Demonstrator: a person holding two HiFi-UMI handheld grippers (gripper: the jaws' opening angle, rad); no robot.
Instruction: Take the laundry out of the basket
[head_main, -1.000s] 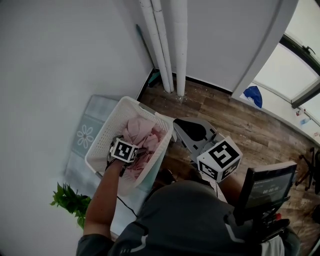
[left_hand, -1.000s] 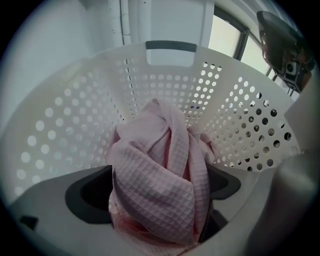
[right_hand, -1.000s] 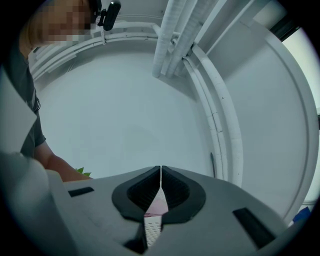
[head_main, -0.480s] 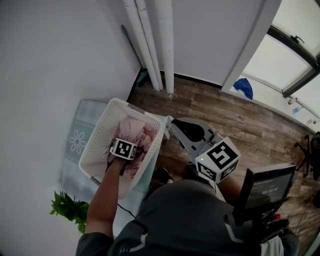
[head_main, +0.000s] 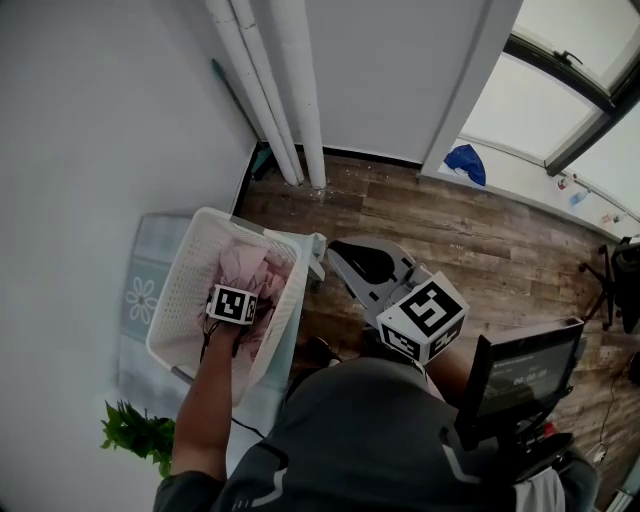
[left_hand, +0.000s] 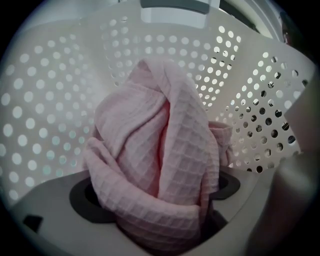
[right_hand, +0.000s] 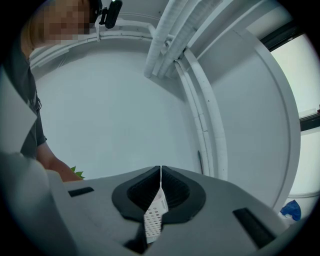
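A white perforated laundry basket (head_main: 178, 300) stands on the floor by the wall, with pink waffle-weave laundry (head_main: 245, 272) inside. My left gripper (head_main: 232, 300) reaches down into the basket. In the left gripper view its jaws are shut on a bunched fold of the pink cloth (left_hand: 160, 165), with the basket wall (left_hand: 45, 110) all around it. My right gripper (head_main: 330, 250) sits at the basket's near right corner. In the right gripper view the right gripper (right_hand: 160, 192) is shut on a thin piece of the basket rim (right_hand: 154, 217).
White pipes (head_main: 270, 90) run up the wall corner behind the basket. A pale floral mat (head_main: 135, 300) lies under the basket and a green plant (head_main: 140, 435) grows beside it. A blue item (head_main: 464, 163) lies by the window. A dark screen (head_main: 515, 380) is at my right.
The head view has swung, so the basket sits further left and lower in the picture. Both grippers keep their holds on the pink cloth and the basket rim.
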